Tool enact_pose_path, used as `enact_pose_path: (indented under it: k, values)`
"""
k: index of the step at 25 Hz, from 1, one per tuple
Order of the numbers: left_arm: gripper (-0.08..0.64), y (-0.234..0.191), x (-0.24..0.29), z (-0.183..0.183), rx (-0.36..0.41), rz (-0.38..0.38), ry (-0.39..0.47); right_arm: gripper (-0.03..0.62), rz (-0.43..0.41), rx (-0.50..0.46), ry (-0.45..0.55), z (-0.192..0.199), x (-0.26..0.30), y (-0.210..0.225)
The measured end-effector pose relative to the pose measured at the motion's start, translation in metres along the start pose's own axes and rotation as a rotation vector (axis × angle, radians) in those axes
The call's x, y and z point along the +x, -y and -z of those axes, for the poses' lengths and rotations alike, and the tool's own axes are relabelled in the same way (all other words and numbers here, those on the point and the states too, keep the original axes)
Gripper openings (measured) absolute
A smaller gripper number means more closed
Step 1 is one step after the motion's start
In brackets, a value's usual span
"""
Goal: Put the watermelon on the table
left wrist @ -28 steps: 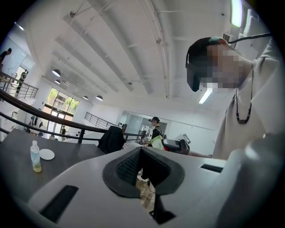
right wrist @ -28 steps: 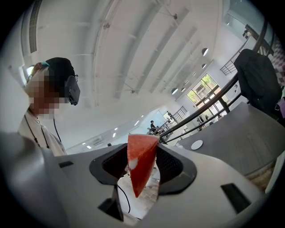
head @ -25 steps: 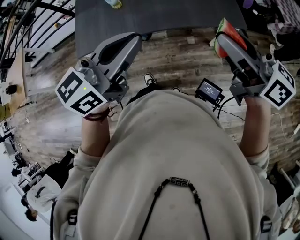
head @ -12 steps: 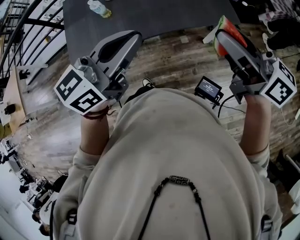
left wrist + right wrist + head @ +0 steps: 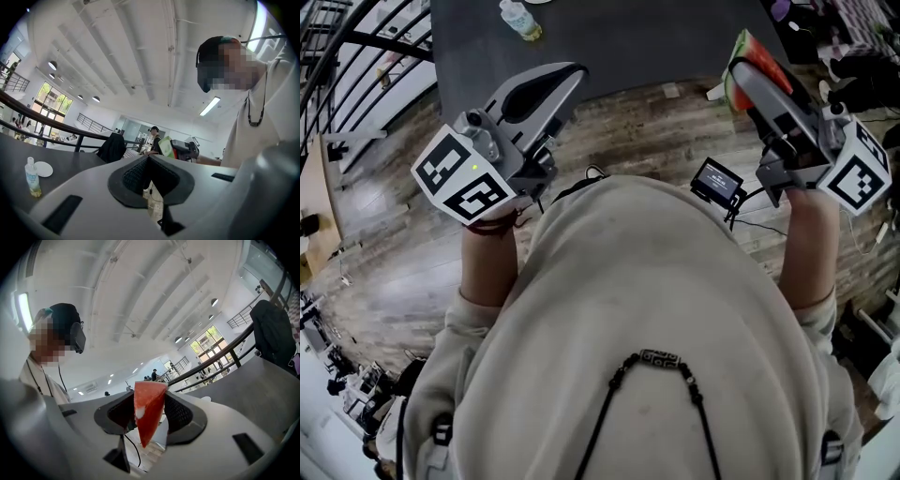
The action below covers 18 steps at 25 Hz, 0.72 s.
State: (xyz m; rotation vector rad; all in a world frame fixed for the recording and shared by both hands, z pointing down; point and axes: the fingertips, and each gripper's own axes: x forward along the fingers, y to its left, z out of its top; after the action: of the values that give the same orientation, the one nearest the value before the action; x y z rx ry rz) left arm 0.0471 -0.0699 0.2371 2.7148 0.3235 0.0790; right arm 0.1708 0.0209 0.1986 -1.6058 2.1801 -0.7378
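I get bright, even indoor light; tall sunlit windows [image 5: 52, 97] flare well left of my left claw [image 5: 149, 158]; both gripper views bulge, corners black; focus sharp.

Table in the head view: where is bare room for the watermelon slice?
The table is bare from the bottle near its left end across to the watermelon held in the right gripper. Only the bottle's end is occupied.
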Motion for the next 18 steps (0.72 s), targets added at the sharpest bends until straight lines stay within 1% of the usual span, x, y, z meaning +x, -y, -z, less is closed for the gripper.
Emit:
enact_pose_path:
  k: [3,6,9,12,14,18]
  values:
    - [0.006,-0.001,-0.008,-0.001,-0.028,0.000,-0.006,0.206,0.012,0.010,-0.015,-0.005,0.010,-0.009]
    - [0.006,-0.004,-0.015,-0.003,-0.027,-0.006,-0.004,0.206,0.002,-0.007,-0.031,-0.008,0.019,-0.014]
    - [0.006,-0.004,-0.018,0.005,-0.014,-0.016,-0.002,0.206,-0.002,-0.011,-0.030,-0.003,0.018,-0.009]
    - [0.006,0.002,-0.026,0.014,-0.032,-0.024,-0.003,0.206,-0.002,-0.006,-0.036,0.000,0.017,-0.012]
    - [0.006,0.004,-0.036,0.014,-0.045,-0.038,-0.001,0.206,-0.012,-0.009,-0.044,-0.002,0.023,-0.020]
    - [0.006,0.008,-0.049,0.018,-0.036,-0.072,0.019,0.206,-0.049,-0.025,-0.051,0.002,0.026,-0.031]
